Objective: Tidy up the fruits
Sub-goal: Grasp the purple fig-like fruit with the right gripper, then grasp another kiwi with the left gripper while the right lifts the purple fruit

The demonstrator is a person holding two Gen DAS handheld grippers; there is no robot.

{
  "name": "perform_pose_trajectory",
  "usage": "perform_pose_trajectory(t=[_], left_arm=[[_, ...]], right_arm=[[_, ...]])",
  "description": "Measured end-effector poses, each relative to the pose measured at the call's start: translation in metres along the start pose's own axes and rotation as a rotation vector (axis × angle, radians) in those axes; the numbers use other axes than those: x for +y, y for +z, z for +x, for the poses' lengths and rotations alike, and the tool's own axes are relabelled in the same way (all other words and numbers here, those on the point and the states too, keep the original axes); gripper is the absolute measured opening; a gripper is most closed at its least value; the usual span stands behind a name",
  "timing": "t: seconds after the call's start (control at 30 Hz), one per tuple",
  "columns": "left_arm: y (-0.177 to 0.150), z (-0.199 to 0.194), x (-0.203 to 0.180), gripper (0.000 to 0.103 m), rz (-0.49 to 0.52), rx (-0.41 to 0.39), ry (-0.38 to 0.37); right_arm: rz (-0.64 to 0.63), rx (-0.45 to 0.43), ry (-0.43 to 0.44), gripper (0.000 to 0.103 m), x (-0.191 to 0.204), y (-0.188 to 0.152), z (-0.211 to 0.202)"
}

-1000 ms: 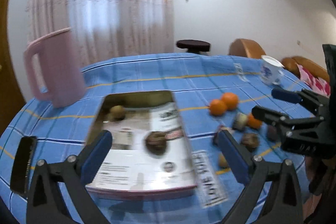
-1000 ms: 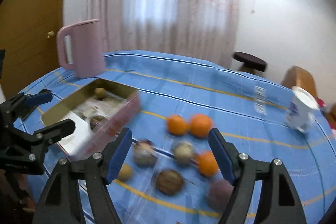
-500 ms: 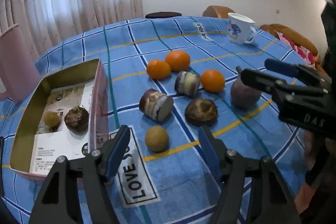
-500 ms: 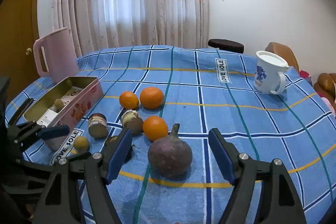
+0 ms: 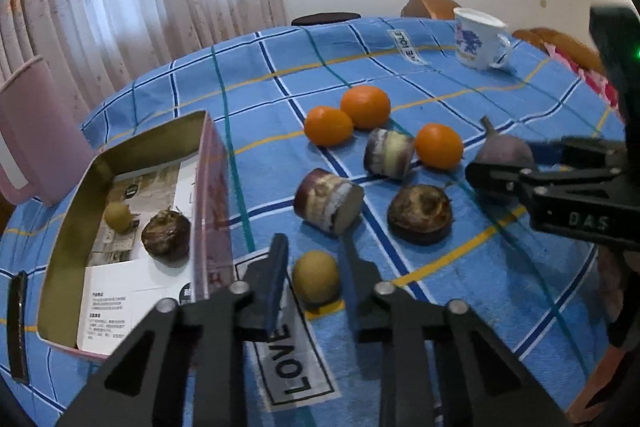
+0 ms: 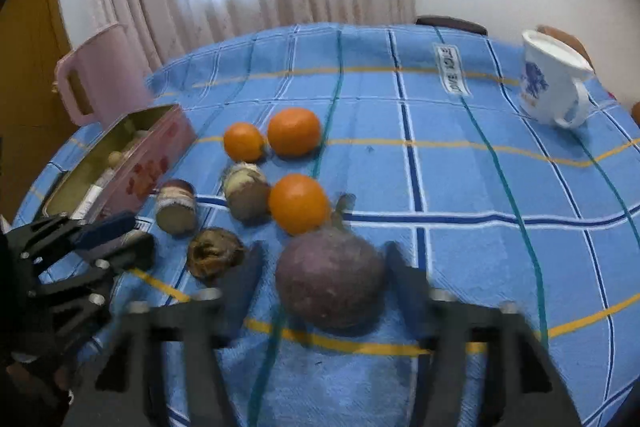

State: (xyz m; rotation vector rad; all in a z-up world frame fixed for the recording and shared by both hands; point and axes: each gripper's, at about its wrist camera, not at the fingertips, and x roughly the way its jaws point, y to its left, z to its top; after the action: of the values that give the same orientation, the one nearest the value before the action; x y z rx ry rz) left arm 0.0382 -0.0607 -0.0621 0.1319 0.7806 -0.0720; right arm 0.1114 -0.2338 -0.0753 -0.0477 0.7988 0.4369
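A small round yellow-brown fruit (image 5: 316, 277) is seen on the blue checked tablecloth (image 5: 400, 67), between the parted fingers of the left gripper (image 5: 314, 257), which flank it closely; contact cannot be told. A large dull-purple round fruit with a stem (image 6: 330, 277) lies between the spread fingers of the right gripper (image 6: 324, 267), ungripped. Three oranges (image 5: 366, 106), two banded purple-and-cream cut cylinders (image 5: 328, 201) and a brown flattened fruit (image 5: 420, 213) are grouped behind.

Compared with half a second ago, the left fingers have been narrowed and brought around the yellow-brown fruit, and the right gripper has been moved closer over the purple fruit, its fingers now blurred.

An open rectangular pink tin with a gold interior (image 5: 208, 187) stands just left of the fruit group; a small yellow-brown fruit (image 5: 118, 217) and a dark brown bulb-like fruit (image 5: 166, 235) are held in it, on printed paper. A pink plastic jug (image 5: 36, 139) stands behind the tin, and a white mug with a blue print (image 5: 478, 39) is set well apart at the far right.
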Motion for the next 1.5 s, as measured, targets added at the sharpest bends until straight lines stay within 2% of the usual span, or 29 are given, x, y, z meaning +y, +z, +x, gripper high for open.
perform_pose_trajectory(t=[0.07,0.17,0.2,0.23,0.47,0.53,0.57,0.63,0.7,0.83,0.87,0.9,0.97,1.13,1.23,1.27,1.3,1.5], left_arm=[[0.001,-0.002,0.006,0.020,-0.022,-0.002,-0.037],[0.000,-0.008,0.010,0.018,-0.042,-0.016,-0.067],[-0.001,-0.011,0.011,0.011,-0.049,-0.023,-0.083],[-0.001,-0.014,0.011,0.008,-0.053,-0.031,-0.091],[0.001,-0.024,0.019,0.009,-0.071,-0.064,-0.097],[0.000,-0.021,0.020,0.027,-0.080,-0.048,-0.100],[-0.001,-0.020,0.019,0.050,-0.084,-0.042,-0.097],[-0.002,-0.021,0.014,0.070,-0.085,-0.056,-0.108],[0.001,-0.024,0.005,0.077,-0.068,-0.074,-0.097],[0.005,-0.018,-0.010,0.076,-0.010,-0.062,-0.079],[0.005,-0.013,-0.012,0.071,-0.001,-0.044,-0.078],[0.004,-0.008,-0.014,0.059,0.004,-0.026,-0.076],[0.003,0.000,-0.016,0.050,0.018,-0.003,-0.053],[0.008,0.010,-0.019,0.049,0.030,0.011,-0.038],[0.007,0.015,-0.022,0.044,0.026,0.036,-0.071],[0.005,0.016,-0.024,0.033,0.033,0.045,-0.075],[0.004,0.017,-0.023,0.028,0.027,0.050,-0.082],[0.002,0.004,-0.012,0.028,-0.010,0.020,-0.118]], right_arm=[[-0.018,-0.010,0.018,0.054,0.004,-0.001,-0.002],[-0.045,-0.043,-0.002,0.054,0.010,-0.003,-0.008],[-0.047,-0.055,-0.003,0.054,0.010,-0.003,-0.010],[-0.044,-0.067,-0.004,0.054,0.009,-0.003,-0.013],[-0.025,-0.109,-0.002,0.054,0.004,-0.003,-0.024],[-0.030,-0.123,-0.005,0.054,0.005,-0.004,-0.026],[-0.033,-0.129,-0.006,0.054,0.006,-0.004,-0.028],[-0.035,-0.137,-0.008,0.054,0.007,-0.004,-0.029],[-0.033,-0.140,-0.005,0.054,0.006,-0.004,-0.029],[-0.025,-0.148,0.000,0.054,0.004,-0.004,-0.031],[-0.023,-0.150,0.000,0.054,0.004,-0.005,-0.032],[-0.023,-0.151,0.002,0.054,0.004,-0.004,-0.032],[-0.023,-0.154,0.003,0.055,0.003,-0.005,-0.032],[-0.034,-0.153,0.004,0.055,0.005,-0.005,-0.033],[-0.034,-0.152,0.004,0.055,0.006,-0.005,-0.033],[-0.032,-0.152,0.003,0.055,0.005,-0.005,-0.032],[-0.032,-0.152,0.003,0.055,0.005,-0.004,-0.032],[-0.046,-0.172,0.002,0.054,0.009,-0.005,-0.036]])
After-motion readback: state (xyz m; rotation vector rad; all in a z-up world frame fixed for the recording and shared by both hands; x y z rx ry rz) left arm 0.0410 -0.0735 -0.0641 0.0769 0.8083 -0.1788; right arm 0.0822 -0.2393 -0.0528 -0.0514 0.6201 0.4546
